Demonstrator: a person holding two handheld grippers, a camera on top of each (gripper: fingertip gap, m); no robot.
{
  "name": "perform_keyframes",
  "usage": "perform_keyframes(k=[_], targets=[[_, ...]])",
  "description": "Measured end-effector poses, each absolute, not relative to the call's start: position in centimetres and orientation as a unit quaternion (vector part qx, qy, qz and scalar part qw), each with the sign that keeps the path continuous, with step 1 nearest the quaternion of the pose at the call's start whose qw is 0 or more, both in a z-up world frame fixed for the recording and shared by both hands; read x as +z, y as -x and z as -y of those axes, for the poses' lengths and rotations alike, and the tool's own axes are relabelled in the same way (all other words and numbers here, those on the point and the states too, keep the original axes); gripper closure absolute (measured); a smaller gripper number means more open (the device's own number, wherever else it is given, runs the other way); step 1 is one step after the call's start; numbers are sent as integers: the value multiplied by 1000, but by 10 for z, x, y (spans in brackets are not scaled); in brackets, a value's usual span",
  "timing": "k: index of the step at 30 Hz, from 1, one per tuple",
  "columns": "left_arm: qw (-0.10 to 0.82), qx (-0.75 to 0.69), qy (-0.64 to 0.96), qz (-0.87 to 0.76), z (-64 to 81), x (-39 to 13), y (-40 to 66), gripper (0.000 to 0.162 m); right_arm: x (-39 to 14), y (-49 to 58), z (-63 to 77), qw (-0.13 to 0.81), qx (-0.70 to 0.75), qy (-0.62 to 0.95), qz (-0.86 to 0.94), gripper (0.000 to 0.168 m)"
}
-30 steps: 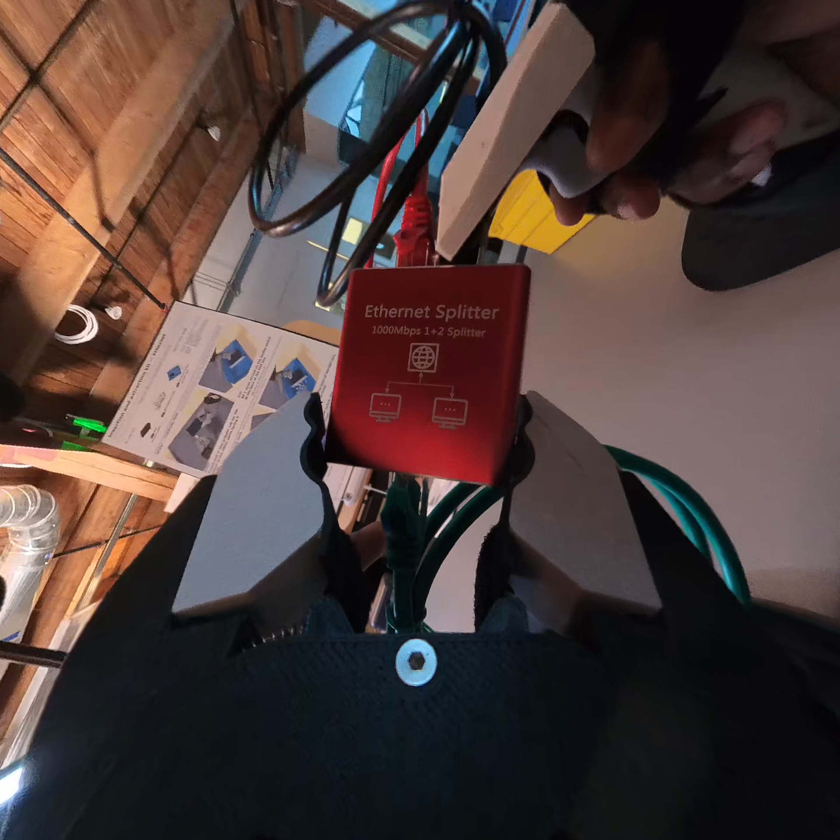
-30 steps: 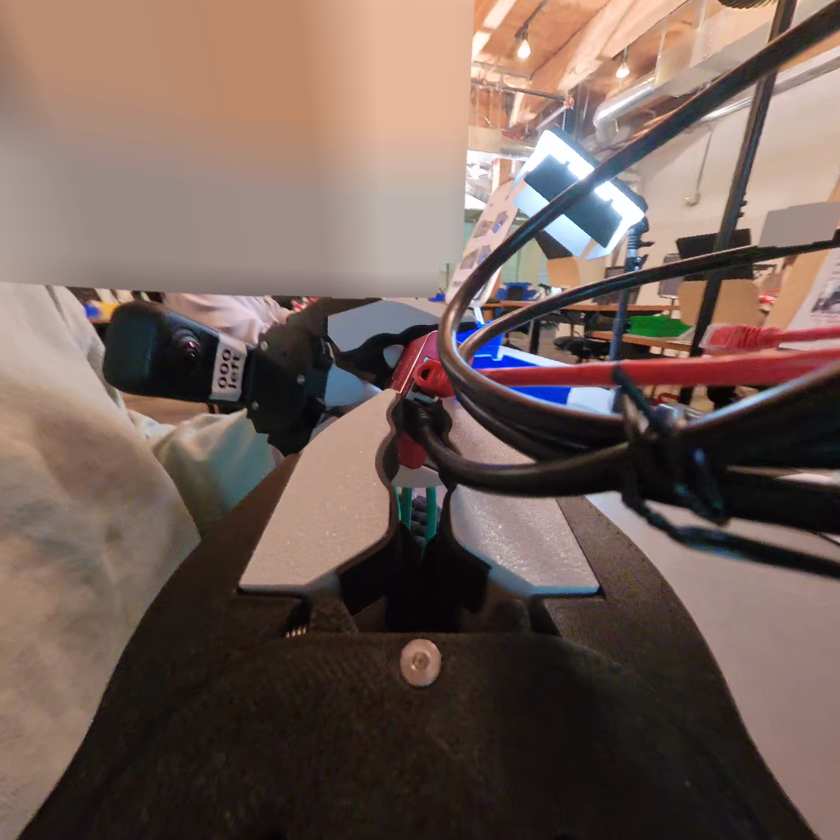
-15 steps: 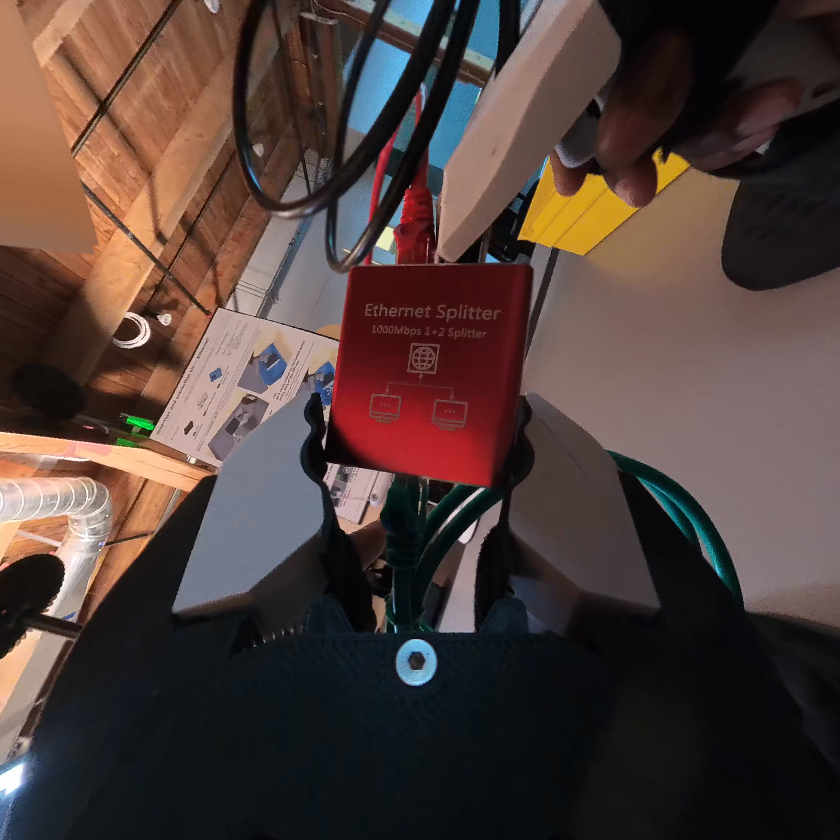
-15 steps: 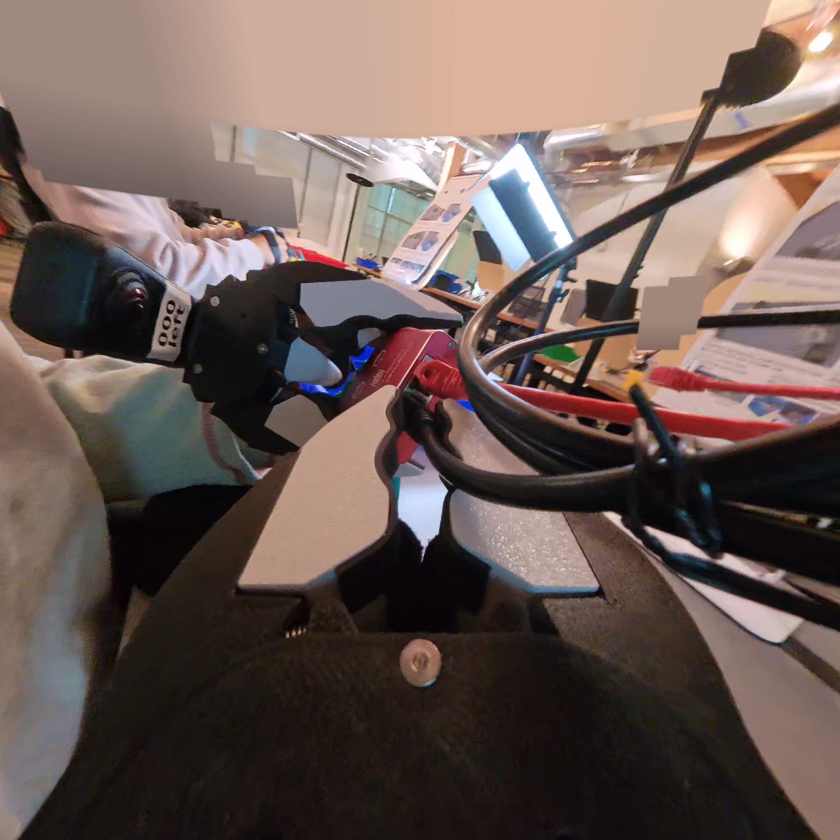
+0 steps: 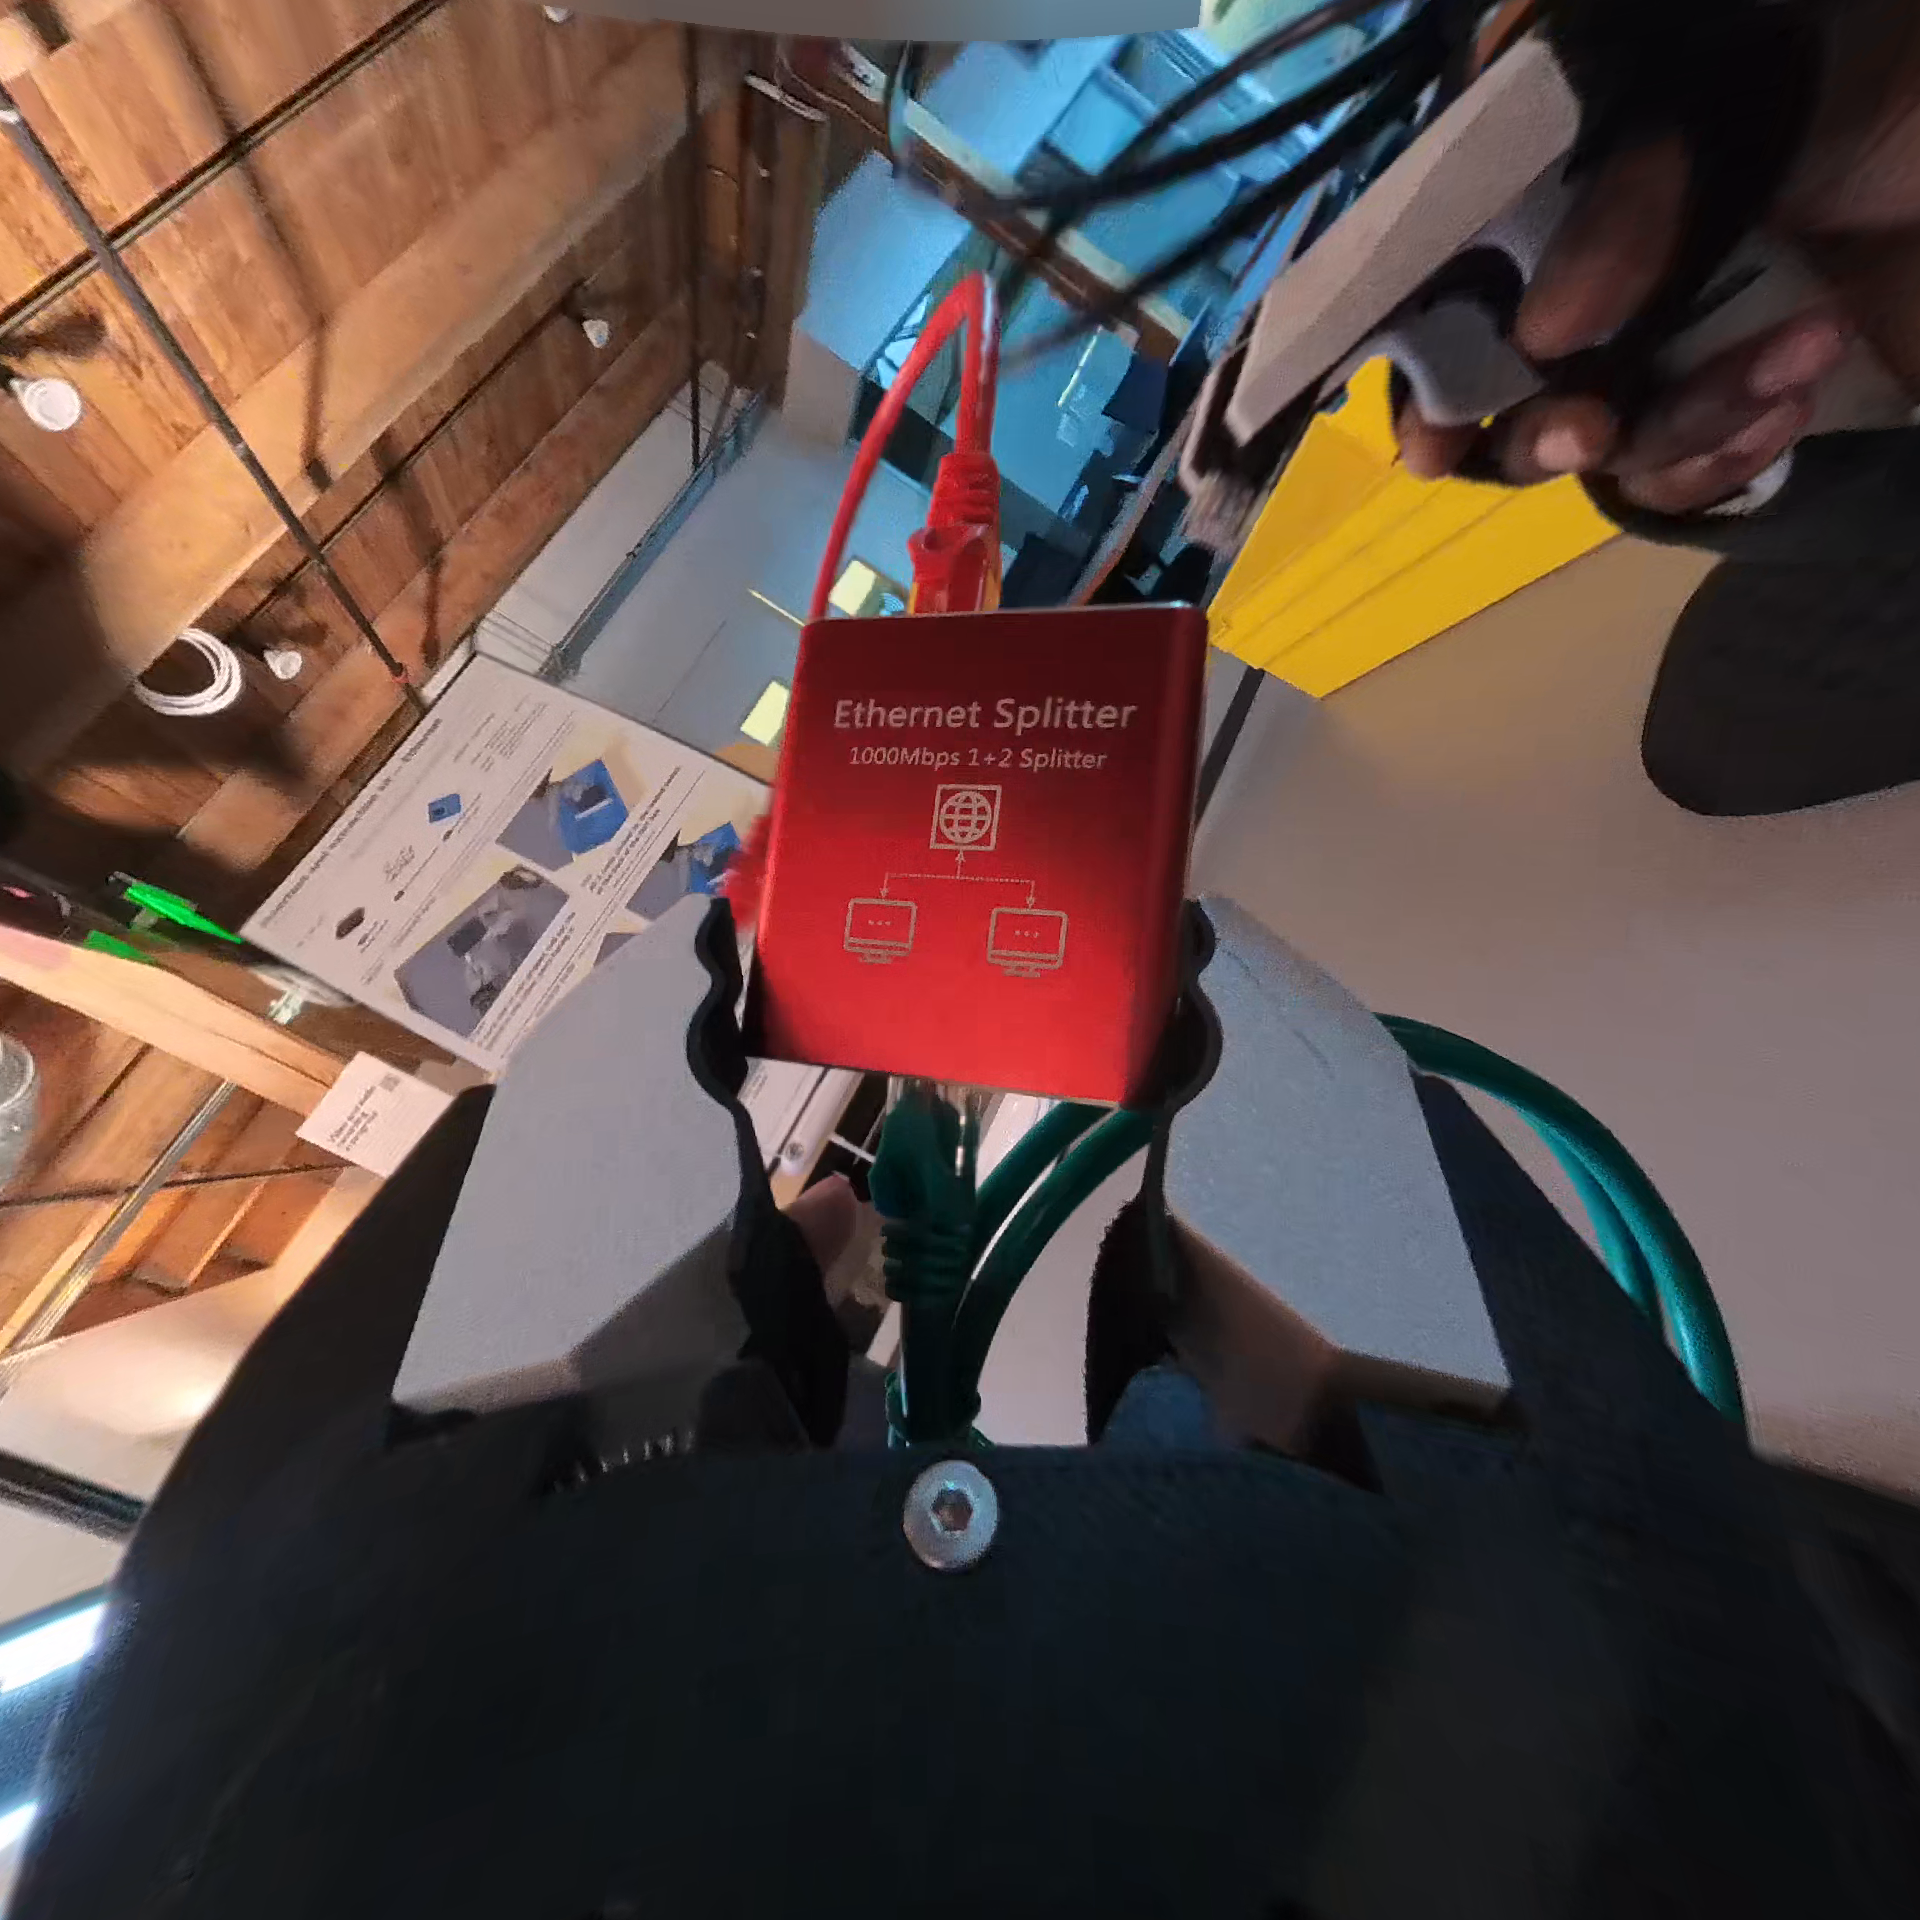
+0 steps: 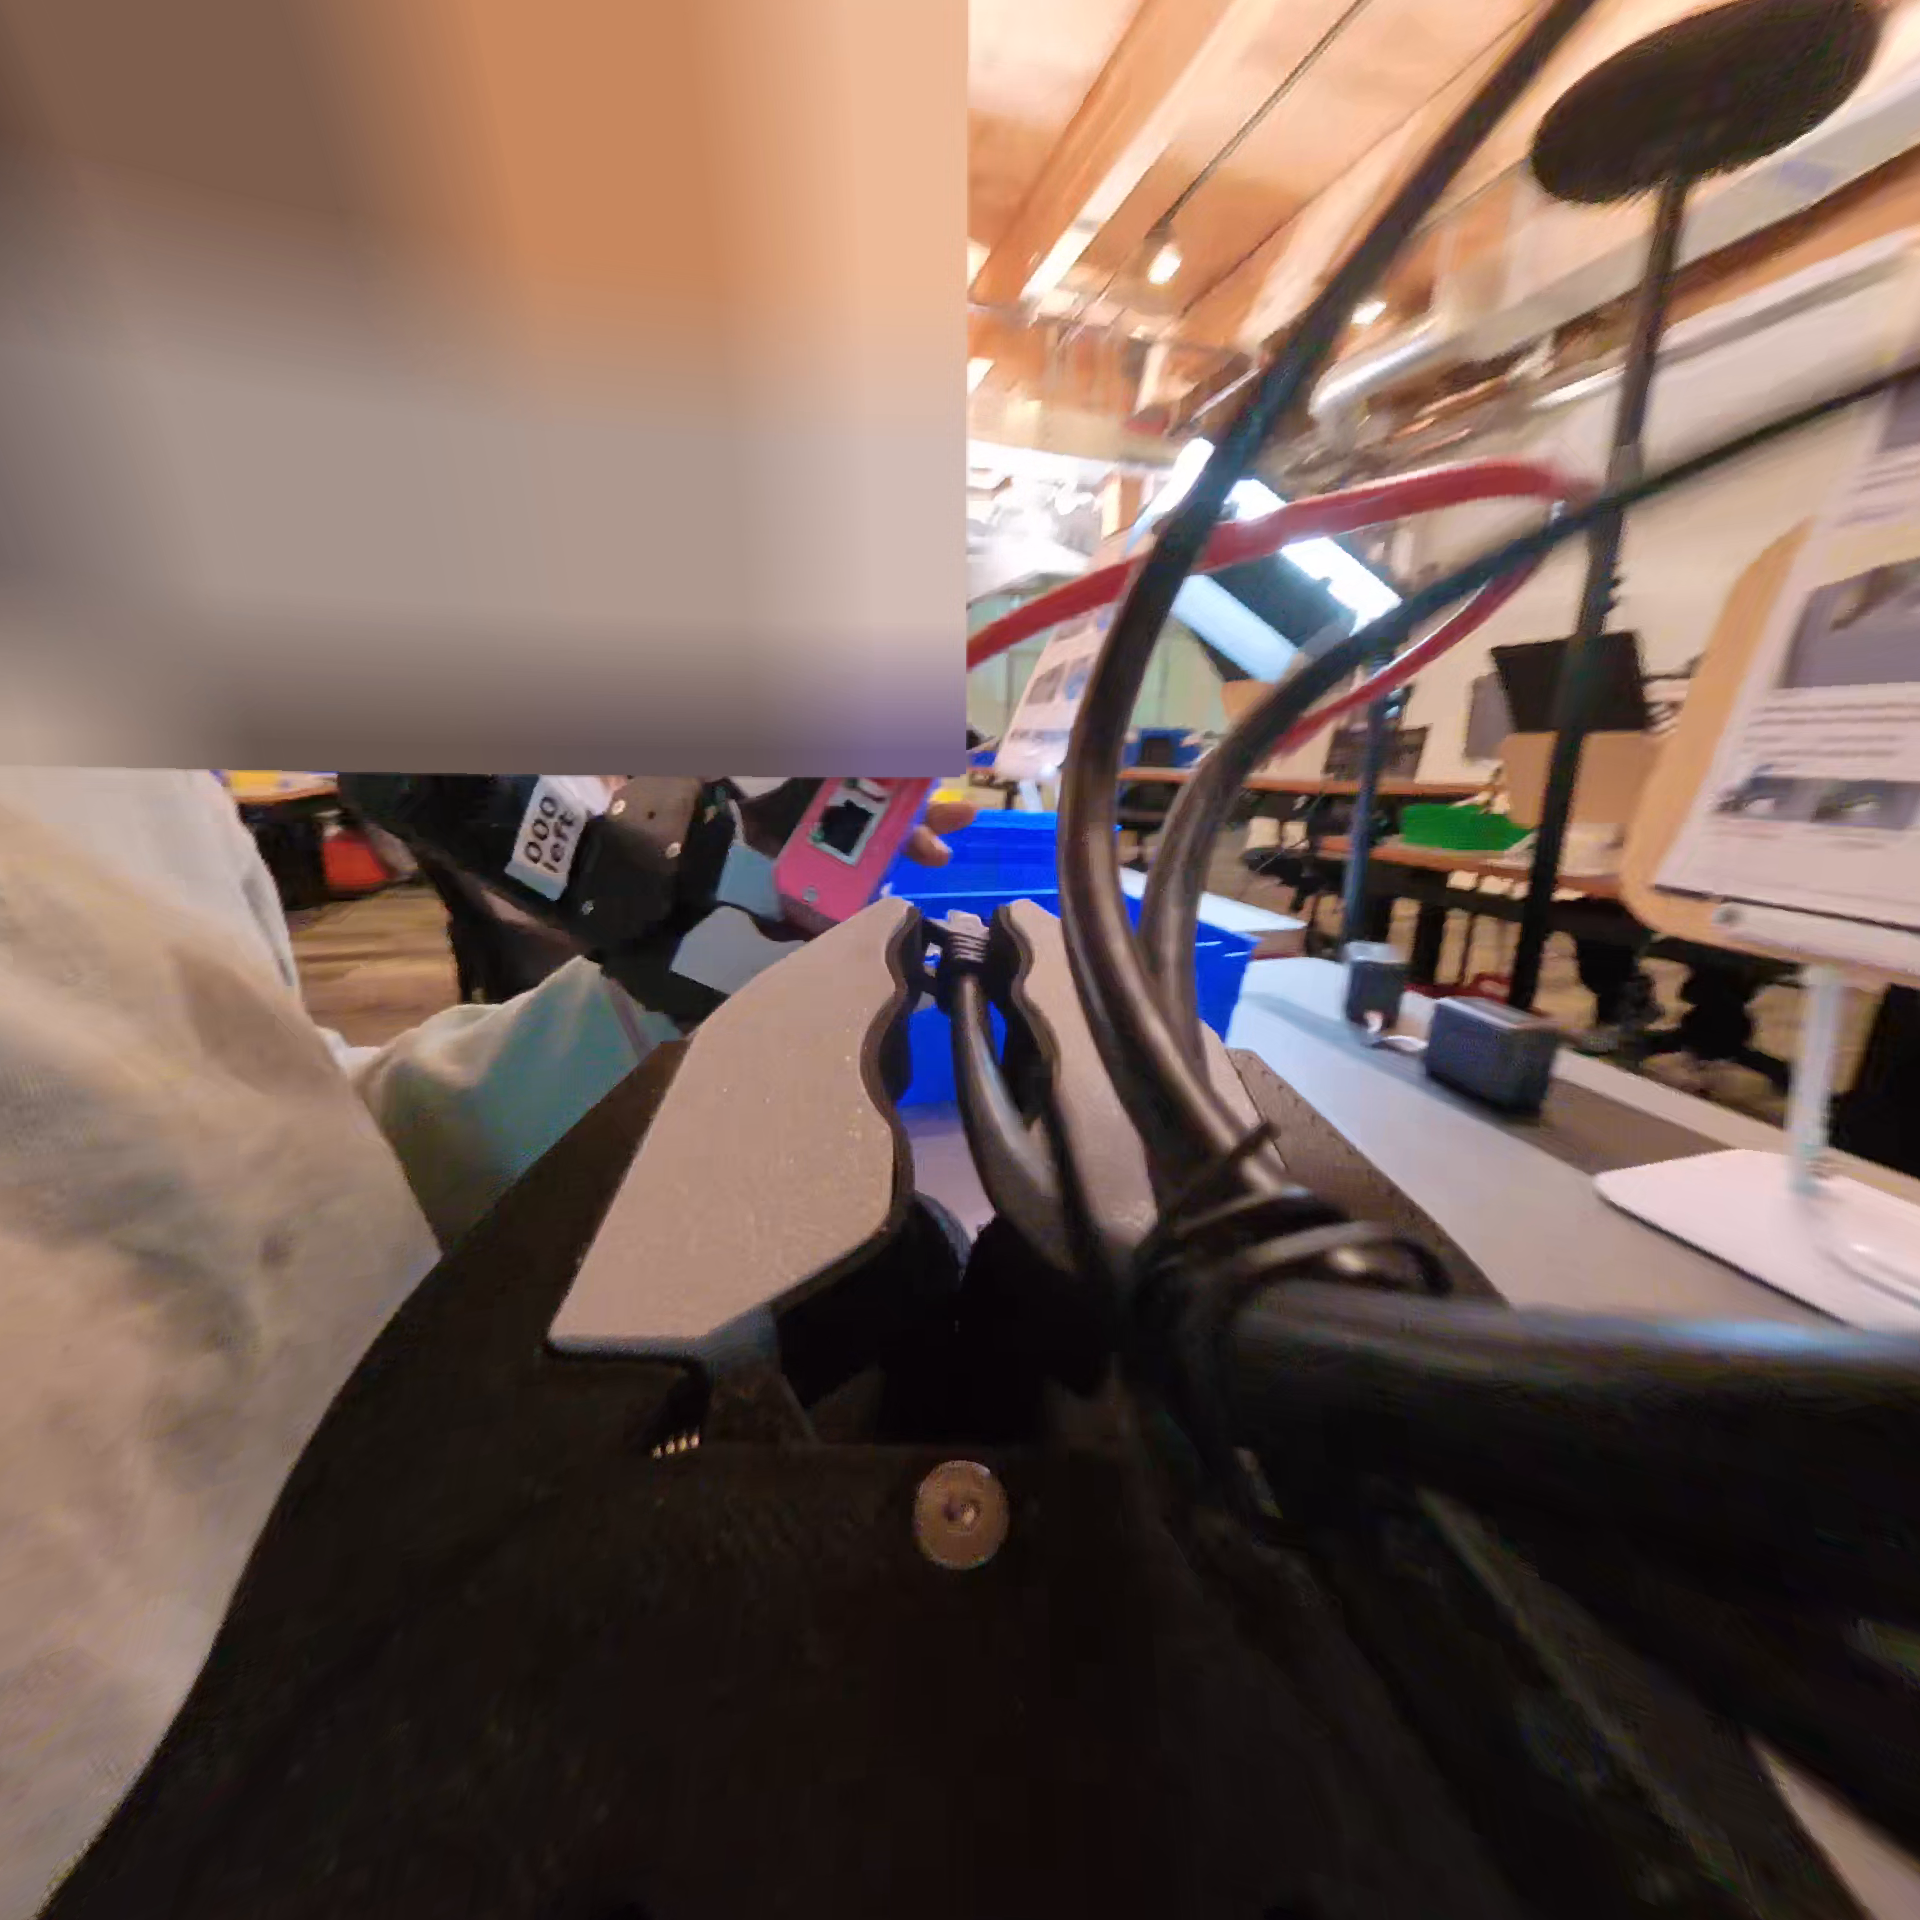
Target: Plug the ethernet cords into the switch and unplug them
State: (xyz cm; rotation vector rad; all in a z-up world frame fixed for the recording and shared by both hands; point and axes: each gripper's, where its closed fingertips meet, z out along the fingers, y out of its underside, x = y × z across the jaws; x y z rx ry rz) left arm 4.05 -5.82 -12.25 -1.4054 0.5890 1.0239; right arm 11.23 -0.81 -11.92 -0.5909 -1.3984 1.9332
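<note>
The left gripper (image 5: 961, 997) has its jaws pinching the red ethernet splitter (image 5: 982, 847), while the right gripper (image 6: 961, 935) has its jaws pinching the black cord's plug (image 6: 966, 940), apart from the splitter.

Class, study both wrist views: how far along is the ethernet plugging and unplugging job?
Done: the black ethernet cord is out, leaving an empty port on the red metal splitter box. In hand: the left hand-held gripper clamps the box; the right hand-held gripper pinches the black plug. Left: the red cord and green cords remain plugged.
</note>
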Motion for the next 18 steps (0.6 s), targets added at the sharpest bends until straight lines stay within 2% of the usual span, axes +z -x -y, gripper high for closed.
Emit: perform_keyframes(k=[6,11,15,18], targets=[[598,421,657,-182,56,-133,-12,82,-136,-106,-29,305,677,300,598,156],[595,415,670,-157,61,-136,-6,81,-157,-136,-111,334,551,408,647,156],[617,401,661,-149,62,-131,-9,81,-171,-177,-209,378,333,488,713,155],[620,401,659,-145,62,-131,-8,81,-192,-217,-289,343,125,539,759,155]])
